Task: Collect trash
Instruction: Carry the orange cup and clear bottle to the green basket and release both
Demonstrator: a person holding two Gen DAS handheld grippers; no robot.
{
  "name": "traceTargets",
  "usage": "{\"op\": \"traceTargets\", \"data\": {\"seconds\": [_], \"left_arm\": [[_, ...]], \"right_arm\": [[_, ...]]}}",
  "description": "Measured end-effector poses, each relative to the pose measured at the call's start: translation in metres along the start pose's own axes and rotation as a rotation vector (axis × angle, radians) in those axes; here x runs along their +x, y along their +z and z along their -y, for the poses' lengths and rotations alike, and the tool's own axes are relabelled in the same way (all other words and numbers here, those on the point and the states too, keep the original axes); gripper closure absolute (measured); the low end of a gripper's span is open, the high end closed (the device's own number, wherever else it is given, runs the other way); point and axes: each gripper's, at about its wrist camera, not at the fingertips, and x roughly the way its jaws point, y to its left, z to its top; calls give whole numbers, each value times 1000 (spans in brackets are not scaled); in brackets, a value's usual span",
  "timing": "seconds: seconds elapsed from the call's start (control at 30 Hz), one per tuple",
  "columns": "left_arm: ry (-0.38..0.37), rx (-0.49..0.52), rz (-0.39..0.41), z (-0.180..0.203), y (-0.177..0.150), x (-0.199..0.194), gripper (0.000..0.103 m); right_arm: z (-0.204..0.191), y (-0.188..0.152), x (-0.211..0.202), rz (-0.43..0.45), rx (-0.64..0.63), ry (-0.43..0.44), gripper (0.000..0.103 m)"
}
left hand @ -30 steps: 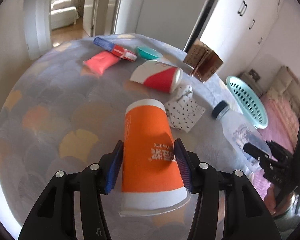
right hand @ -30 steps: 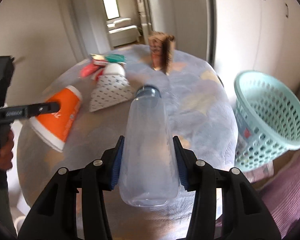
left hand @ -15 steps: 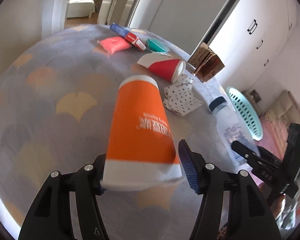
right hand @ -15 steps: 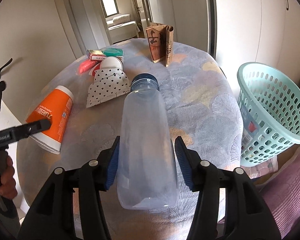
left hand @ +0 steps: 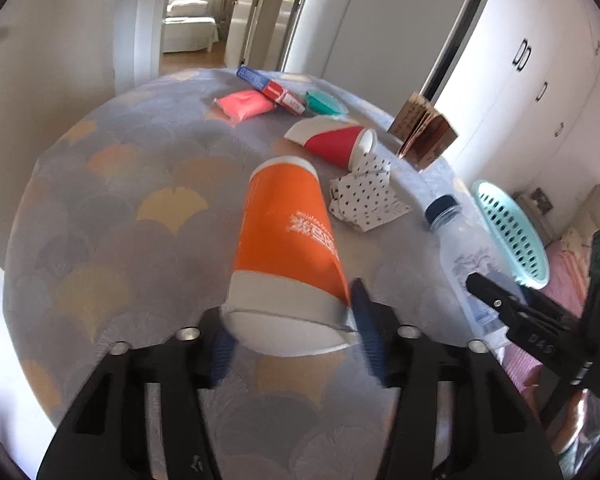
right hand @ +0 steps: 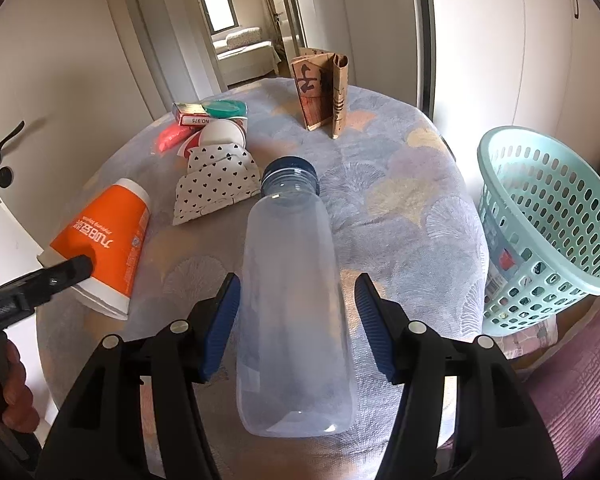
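Note:
My left gripper [left hand: 288,344] is shut on an orange paper cup [left hand: 288,240], held by its wide white rim above the round table [left hand: 100,200]; the cup also shows in the right wrist view [right hand: 100,236]. My right gripper [right hand: 296,320] is shut on a clear plastic bottle [right hand: 292,292] with a dark blue cap, held above the table; the bottle also shows in the left wrist view [left hand: 464,256]. A teal trash basket [right hand: 540,216] stands beside the table on the right.
On the table lie a red-and-white paper cup [left hand: 332,142], a heart-dotted paper wrapper [left hand: 364,196], a pink packet [left hand: 244,104], a red-blue box [left hand: 272,90], a teal lid [left hand: 324,102] and a brown folded carton [right hand: 320,88].
Both grippers have lifted and pulled back from the table with the cup and the bottle. The orange cup has tilted in the left gripper.

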Motion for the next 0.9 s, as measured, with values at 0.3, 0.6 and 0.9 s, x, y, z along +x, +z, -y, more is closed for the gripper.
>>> {"op": "traceTargets", "data": {"seconds": [0.3, 0.6, 0.9], "left_arm": [[-68, -4, 69, 8, 2, -15, 71], [-142, 69, 156, 48, 23, -32, 73], [-276, 227, 199, 145, 68, -16, 73]], "right_arm": [[-3, -2, 0, -12, -22, 26, 59], [12, 10, -38, 103, -14, 50, 59], [88, 38, -88, 269, 106, -90, 59]]}}
